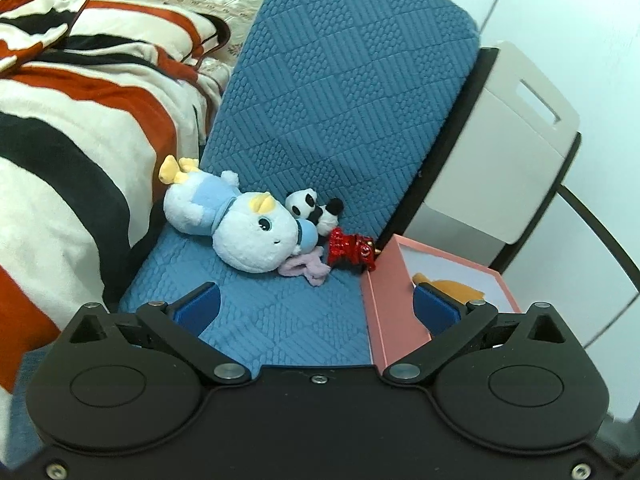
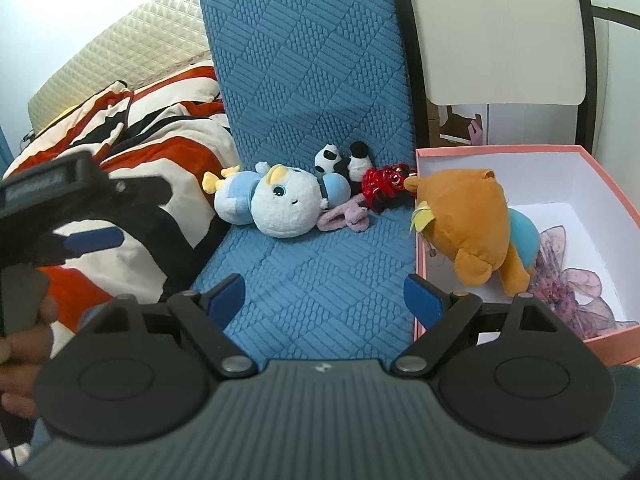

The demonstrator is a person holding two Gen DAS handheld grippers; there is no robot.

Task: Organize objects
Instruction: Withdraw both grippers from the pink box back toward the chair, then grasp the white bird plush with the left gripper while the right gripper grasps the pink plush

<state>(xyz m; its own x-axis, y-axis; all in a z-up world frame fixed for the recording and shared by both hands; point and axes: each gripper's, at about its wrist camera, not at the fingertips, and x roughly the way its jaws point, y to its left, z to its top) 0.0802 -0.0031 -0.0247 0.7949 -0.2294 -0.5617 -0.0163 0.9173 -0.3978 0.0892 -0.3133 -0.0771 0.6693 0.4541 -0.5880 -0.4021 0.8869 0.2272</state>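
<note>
A white and light-blue plush lies on the blue chair seat. Behind it lie a small panda plush, a red lion toy and a lilac fabric piece. A pink box stands at the right on the seat; it holds an orange plush and a pink gauzy bow. My left gripper is open and empty, short of the toys. My right gripper is open and empty over the seat.
A striped red, black and cream blanket lies on the bed at the left. The blue quilted chair back rises behind the toys. A white cabinet stands at the right. The left hand-held gripper body shows at left.
</note>
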